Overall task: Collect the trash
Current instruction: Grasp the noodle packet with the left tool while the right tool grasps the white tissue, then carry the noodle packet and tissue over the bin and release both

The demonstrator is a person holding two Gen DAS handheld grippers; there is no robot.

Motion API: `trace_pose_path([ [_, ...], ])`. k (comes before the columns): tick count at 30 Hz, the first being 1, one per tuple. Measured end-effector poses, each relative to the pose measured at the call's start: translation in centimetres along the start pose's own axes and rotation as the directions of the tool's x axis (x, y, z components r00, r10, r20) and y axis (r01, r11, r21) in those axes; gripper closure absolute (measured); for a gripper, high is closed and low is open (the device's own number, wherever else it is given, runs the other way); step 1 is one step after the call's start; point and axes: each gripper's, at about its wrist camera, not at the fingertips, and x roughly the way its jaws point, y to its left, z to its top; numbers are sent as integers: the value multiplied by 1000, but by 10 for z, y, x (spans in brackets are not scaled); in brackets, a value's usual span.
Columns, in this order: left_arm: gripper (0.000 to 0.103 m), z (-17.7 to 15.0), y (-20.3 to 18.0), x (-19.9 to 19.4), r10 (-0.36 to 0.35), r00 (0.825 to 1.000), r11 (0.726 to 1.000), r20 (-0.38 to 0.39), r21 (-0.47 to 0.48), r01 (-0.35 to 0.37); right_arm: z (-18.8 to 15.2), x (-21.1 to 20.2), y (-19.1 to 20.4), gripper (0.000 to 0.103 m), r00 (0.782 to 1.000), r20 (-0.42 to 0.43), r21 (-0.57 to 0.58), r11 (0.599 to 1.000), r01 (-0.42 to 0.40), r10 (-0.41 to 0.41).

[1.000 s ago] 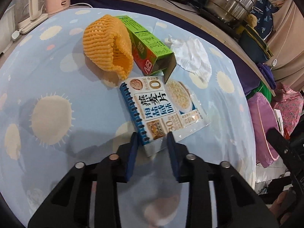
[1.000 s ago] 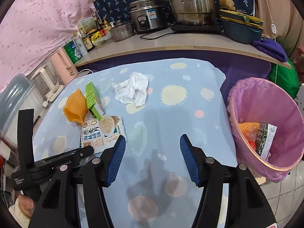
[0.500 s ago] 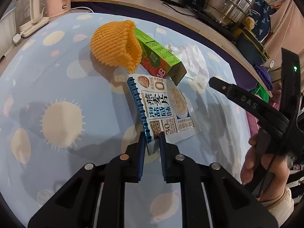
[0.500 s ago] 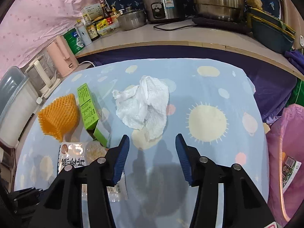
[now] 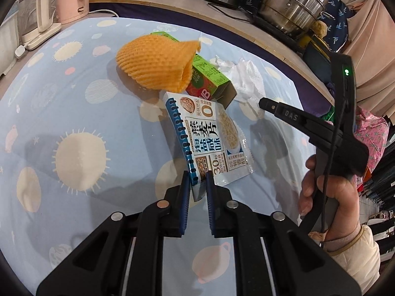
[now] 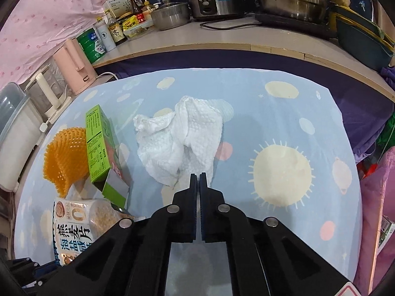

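My left gripper (image 5: 198,185) is shut on the near corner of the blue-and-white oatmeal packet (image 5: 209,135), which lies on the sun-print tablecloth (image 5: 74,123). Behind the packet are an orange foam net (image 5: 158,64), a green carton (image 5: 209,79) and a crumpled white paper towel (image 5: 246,81). In the right wrist view my right gripper (image 6: 198,176) is shut, its tips pinching the near edge of the paper towel (image 6: 182,138). Left of the towel lie the green carton (image 6: 101,148), the foam net (image 6: 61,157) and the packet (image 6: 74,224).
A pink-lined trash bin (image 6: 377,197) stands off the table's right edge. A counter (image 6: 222,37) behind the table holds pots, a rice cooker, bottles and a pink kettle (image 6: 74,66). A hand (image 5: 328,190) holds the right gripper's handle.
The right gripper swung from near the bin over to the paper towel and its jaws closed on the towel's edge. The left jaws closed onto the packet's corner.
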Motion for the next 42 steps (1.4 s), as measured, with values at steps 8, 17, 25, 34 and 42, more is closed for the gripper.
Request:
trace_pose_path([
  [8, 92, -9, -15, -15, -4, 1000, 999, 10, 34, 3, -22, -57, -11, 101, 998, 59, 29, 999, -15, 14],
  [17, 97, -16, -44, -42, -35, 998, 996, 44, 88, 31, -49, -147, -38, 101, 988, 153, 70, 998, 11, -22],
  [25, 97, -5, -109, -61, -109, 992, 972, 66, 214, 92, -49, -218, -82, 101, 968, 236, 122, 991, 61, -88],
  [34, 97, 24, -216, -71, -251, 963, 914, 94, 351, 204, -40, -278, -144, 101, 927, 318, 206, 969, 137, -199],
  [42, 97, 25, -295, -20, -311, 950, 870, -22, 396, 294, -39, -275, -204, 101, 922, 263, 275, 938, 211, -285],
])
